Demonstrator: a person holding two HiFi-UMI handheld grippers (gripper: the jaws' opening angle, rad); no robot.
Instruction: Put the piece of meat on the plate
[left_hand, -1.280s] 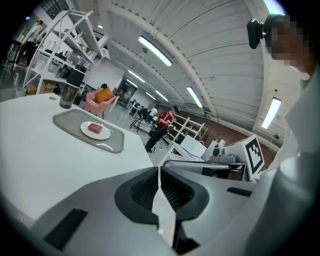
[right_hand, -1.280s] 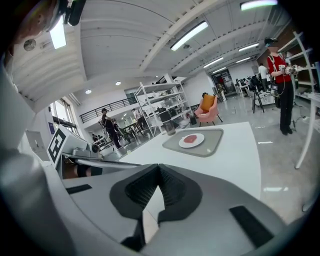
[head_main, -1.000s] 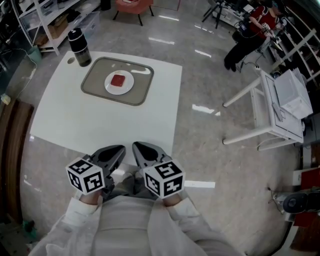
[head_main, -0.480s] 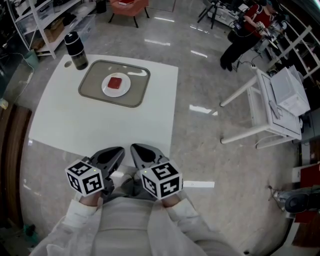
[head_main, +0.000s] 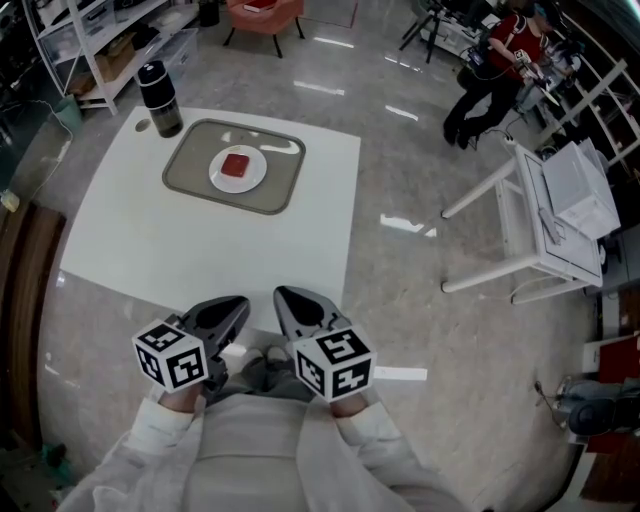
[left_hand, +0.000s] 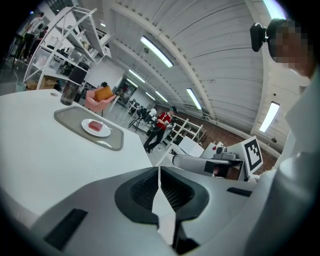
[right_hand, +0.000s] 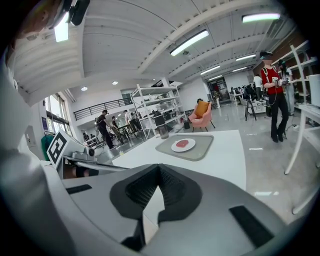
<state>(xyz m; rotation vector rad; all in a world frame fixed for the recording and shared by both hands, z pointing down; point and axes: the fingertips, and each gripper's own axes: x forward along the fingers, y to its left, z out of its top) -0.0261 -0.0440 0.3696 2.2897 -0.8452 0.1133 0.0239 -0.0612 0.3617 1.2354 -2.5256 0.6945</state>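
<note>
Meat (head_main: 238, 164) sat on plate (head_main: 219, 179). Left tool (head_main: 226, 313) and right tool (head_main: 298, 309) had jaws together, empty, at worktop (head_main: 200, 250) edge.

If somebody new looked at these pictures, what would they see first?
Probably the red piece of meat on its white plate, sitting in a grey tray at the far side of the white table. Next, the left gripper and right gripper, side by side at the near edge, jaws shut and empty.

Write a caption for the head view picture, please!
Left gripper and right gripper, both shut, held near the table; meat sits on plate.
</note>
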